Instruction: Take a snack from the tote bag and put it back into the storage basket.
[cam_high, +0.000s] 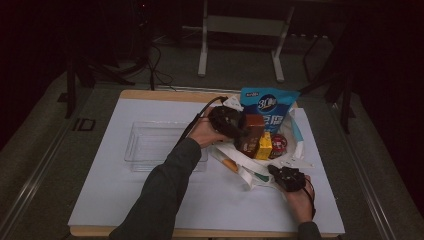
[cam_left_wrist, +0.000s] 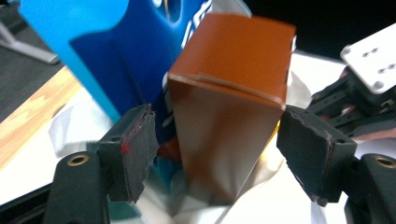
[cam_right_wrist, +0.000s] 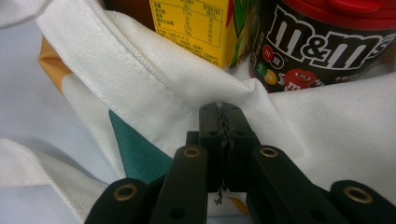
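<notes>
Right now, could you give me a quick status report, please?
Left hand-held gripper open astride brown box. Right hand-held gripper shut on white bag. Blue pouch close behind box.

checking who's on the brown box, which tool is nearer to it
Left. The left tool has its open jaws either side of the brown box in the white bag. The right tool is shut on the bag's near edge, away from the box.

Dim lab: paper-covered table (cam_high: 150, 210), metal stand legs (cam_high: 202, 55).
</notes>
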